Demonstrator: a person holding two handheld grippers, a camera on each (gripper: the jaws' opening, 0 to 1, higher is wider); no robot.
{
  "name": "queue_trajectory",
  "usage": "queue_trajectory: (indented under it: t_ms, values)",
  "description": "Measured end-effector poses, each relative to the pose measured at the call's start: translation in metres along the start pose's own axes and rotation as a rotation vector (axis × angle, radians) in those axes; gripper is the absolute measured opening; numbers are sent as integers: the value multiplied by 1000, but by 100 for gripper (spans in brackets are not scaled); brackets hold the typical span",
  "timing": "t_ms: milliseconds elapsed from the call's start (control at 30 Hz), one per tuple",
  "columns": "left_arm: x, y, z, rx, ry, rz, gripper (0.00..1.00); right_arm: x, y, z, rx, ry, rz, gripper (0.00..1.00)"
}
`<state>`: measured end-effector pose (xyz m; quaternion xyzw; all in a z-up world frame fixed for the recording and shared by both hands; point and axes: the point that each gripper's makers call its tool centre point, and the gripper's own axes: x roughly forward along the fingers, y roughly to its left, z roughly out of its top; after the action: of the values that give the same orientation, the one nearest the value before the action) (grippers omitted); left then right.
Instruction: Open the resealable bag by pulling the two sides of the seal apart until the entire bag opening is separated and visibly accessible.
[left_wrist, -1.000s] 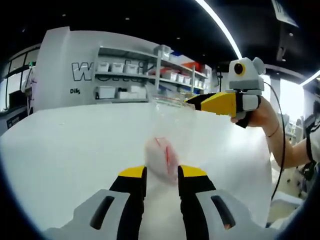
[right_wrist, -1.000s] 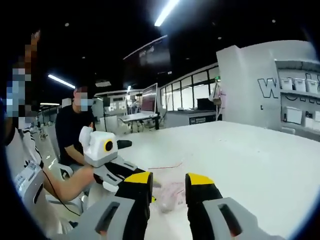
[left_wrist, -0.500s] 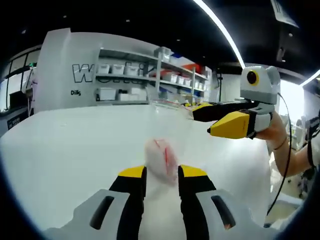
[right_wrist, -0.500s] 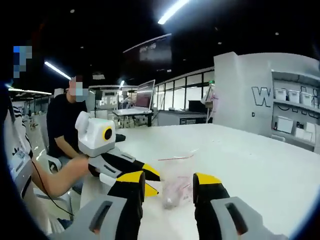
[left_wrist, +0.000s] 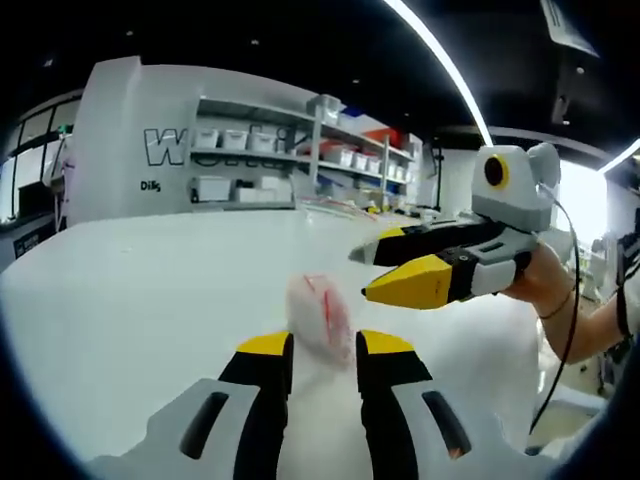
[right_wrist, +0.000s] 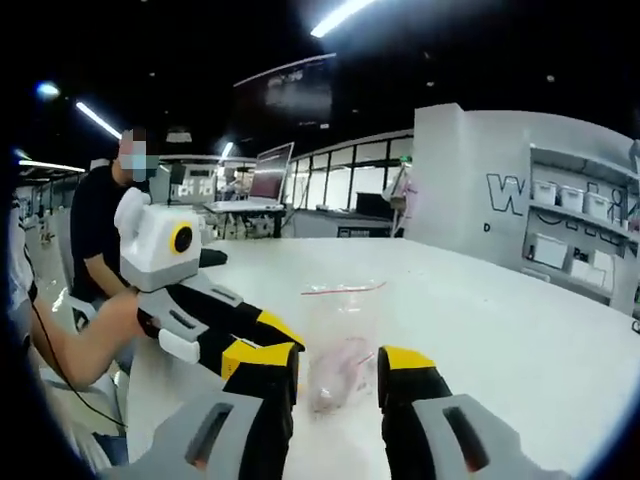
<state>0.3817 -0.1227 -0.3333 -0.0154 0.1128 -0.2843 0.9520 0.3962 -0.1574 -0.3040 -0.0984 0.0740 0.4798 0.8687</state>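
White table (left_wrist: 150, 290), perhaps stocked shelves (left_wrist: 260, 160)

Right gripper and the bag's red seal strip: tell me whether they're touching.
Apart. In the right gripper view, the red seal strip lies well beyond the right gripper, with white table between them; its open jaws flank the bag's pink contents.

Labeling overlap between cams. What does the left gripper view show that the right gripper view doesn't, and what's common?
Left gripper view alone: the right gripper from outside, jaws parted, free of the bag, with the hand holding it. Right gripper view alone: the left gripper from outside, a seated person, and the bag's red seal strip. Both: the clear resealable bag with pink contents, the white table, and the shelving wall.
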Motion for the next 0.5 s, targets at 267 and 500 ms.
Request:
queue_trajectory:
  t_ms: [267, 500]
  values:
    - [-2, -1, 2, -2, -13, -1, 26, 7, 0, -11, 8, 37, 7, 16]
    - [-2, 0, 0, -1, -6, 3, 26, 12, -3, -15, -28, 60, -9, 0]
